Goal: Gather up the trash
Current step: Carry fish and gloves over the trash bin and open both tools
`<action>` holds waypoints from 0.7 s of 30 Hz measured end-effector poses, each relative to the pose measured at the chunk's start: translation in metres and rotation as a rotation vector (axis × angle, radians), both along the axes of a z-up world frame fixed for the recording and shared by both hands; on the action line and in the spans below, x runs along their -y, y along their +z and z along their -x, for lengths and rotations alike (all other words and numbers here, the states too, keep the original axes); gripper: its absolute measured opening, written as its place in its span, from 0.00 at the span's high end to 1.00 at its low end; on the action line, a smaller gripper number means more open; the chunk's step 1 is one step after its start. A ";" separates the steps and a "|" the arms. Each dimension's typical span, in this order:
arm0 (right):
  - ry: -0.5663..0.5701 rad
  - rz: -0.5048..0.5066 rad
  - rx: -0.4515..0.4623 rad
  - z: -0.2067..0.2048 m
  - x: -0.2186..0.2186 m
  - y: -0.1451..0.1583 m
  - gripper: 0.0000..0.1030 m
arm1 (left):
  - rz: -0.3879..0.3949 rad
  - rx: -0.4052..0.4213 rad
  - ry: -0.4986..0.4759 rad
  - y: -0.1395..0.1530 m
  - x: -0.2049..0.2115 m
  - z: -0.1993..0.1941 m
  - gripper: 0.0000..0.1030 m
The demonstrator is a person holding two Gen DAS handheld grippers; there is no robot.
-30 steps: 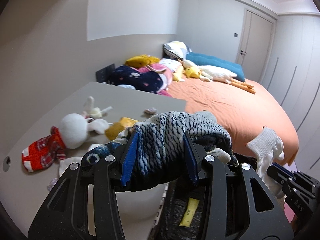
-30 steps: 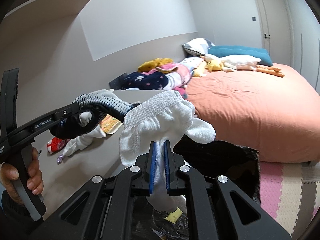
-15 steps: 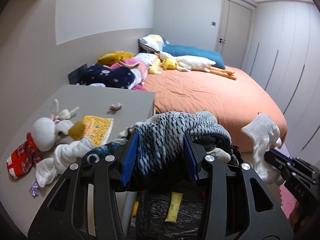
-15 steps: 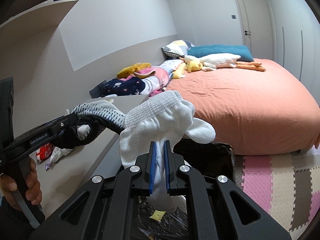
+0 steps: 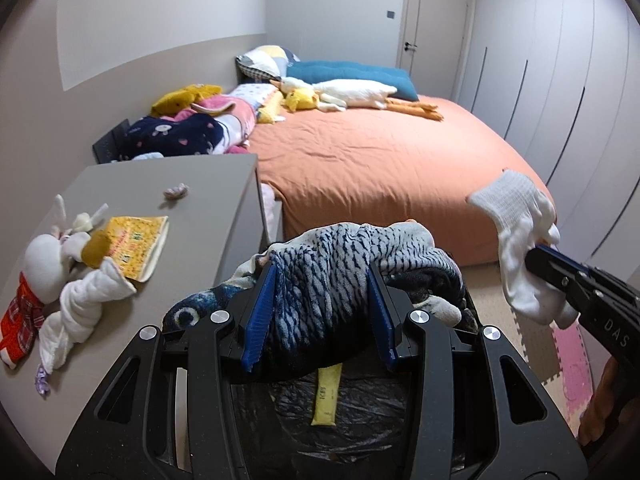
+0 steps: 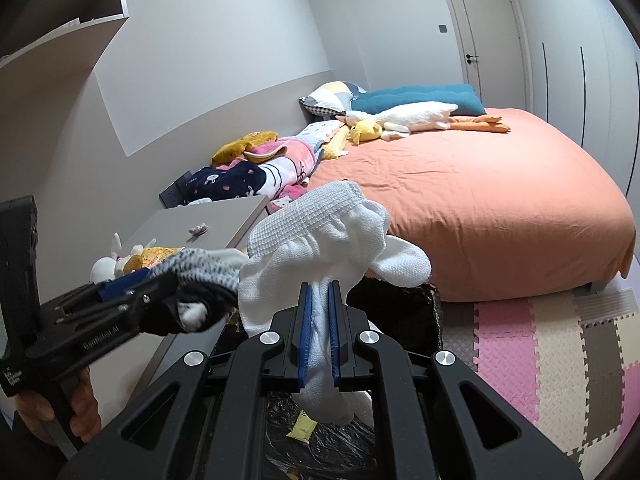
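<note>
My left gripper (image 5: 320,312) is shut on a bundle of dark blue and grey patterned socks (image 5: 340,264), held over a bin lined with a black bag (image 5: 340,412). A yellow sachet (image 5: 326,400) lies in that bag. My right gripper (image 6: 319,334) is shut on a white sock (image 6: 320,240), which hangs over the same black bag (image 6: 396,304). In the left wrist view the white sock (image 5: 516,232) and the right gripper (image 5: 540,260) sit at the right edge. The right wrist view shows the left gripper (image 6: 132,284) with the patterned socks (image 6: 208,268) at the left.
A grey desk (image 5: 216,208) on the left carries a stuffed rabbit (image 5: 52,264), a yellow booklet (image 5: 136,240) and a small scrap (image 5: 176,191). An orange bed (image 5: 380,168) with plush toys and pillows fills the middle. Pink and grey foam mats (image 6: 540,340) cover the floor.
Both grippers have swung to the right with their socks, away from the desk and over the bag. The desk has slid left in both views. Neither grip has changed.
</note>
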State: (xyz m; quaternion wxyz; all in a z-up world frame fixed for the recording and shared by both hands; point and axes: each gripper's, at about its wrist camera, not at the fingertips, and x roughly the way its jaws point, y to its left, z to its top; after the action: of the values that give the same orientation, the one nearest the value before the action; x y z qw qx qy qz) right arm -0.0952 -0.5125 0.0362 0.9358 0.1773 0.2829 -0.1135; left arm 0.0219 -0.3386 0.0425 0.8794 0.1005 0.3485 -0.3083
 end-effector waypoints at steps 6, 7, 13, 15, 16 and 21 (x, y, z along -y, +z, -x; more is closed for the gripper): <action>-0.021 -0.002 0.013 -0.001 0.002 0.002 0.44 | -0.024 0.009 0.002 -0.008 0.000 0.002 0.05; -0.031 0.004 0.025 0.001 0.002 0.003 0.41 | -0.026 0.029 0.014 -0.008 -0.001 0.003 0.05; -0.053 -0.025 0.053 0.004 0.007 0.004 0.39 | -0.045 0.037 0.023 -0.009 -0.007 0.004 0.05; -0.054 -0.035 0.052 0.004 0.008 0.001 0.39 | -0.043 0.037 0.027 -0.009 -0.011 0.004 0.05; -0.052 -0.037 0.049 0.004 0.008 0.001 0.39 | -0.043 0.036 0.029 -0.009 -0.012 0.004 0.05; -0.029 -0.036 0.040 -0.002 0.000 -0.002 0.39 | -0.049 0.021 0.049 -0.014 -0.019 0.002 0.05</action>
State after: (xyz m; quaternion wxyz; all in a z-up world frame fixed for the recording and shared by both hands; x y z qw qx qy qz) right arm -0.0928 -0.5127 0.0346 0.9362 0.2005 0.2635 -0.1182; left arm 0.0203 -0.3191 0.0284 0.8876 0.1166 0.3490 -0.2769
